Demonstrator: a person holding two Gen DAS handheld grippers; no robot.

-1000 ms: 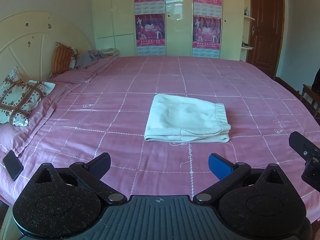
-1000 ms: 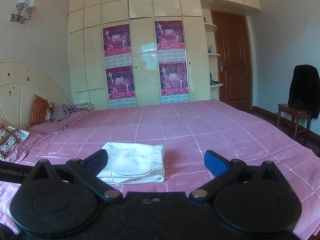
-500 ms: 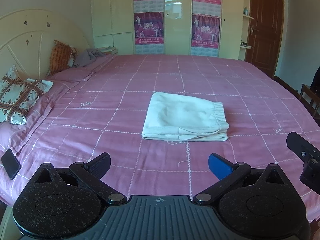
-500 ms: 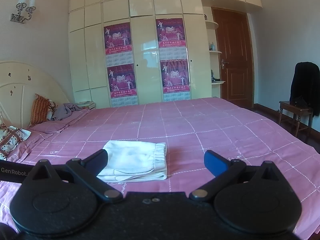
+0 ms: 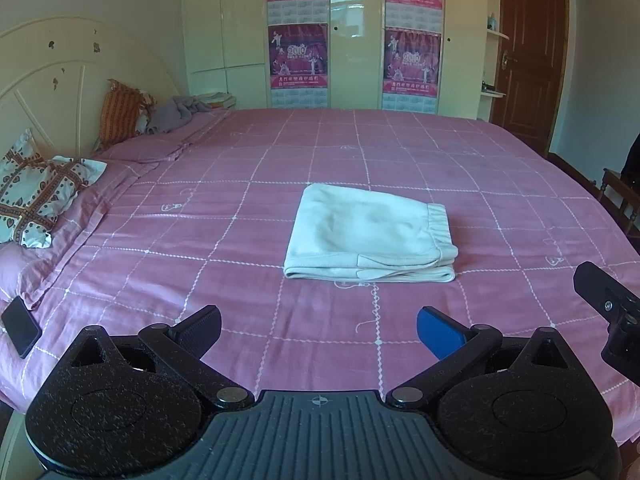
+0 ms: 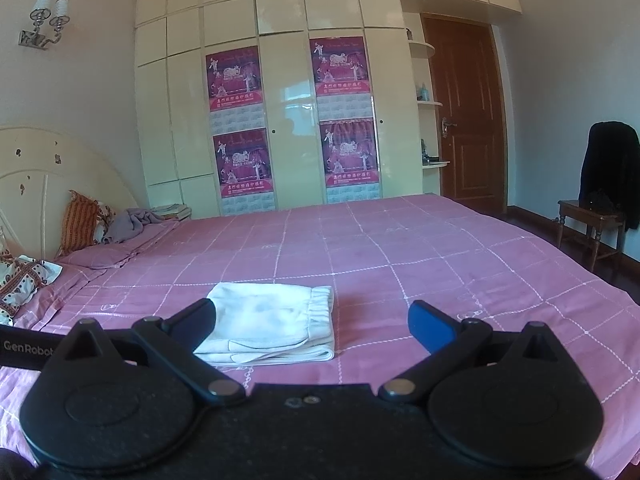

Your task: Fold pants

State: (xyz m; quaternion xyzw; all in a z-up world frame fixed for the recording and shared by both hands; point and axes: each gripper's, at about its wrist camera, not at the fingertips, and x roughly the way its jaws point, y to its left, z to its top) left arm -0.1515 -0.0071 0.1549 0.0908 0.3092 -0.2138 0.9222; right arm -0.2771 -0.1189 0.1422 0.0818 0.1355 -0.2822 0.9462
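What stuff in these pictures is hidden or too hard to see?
- Folded pants: right wrist view, the near left corner sits behind the right gripper finger.
- Pants' inner layers and legs: tucked under the top fold in both views.
- Poster small print: too tiny to read.
- Phone: left wrist view, screen dark, nothing to read on it.
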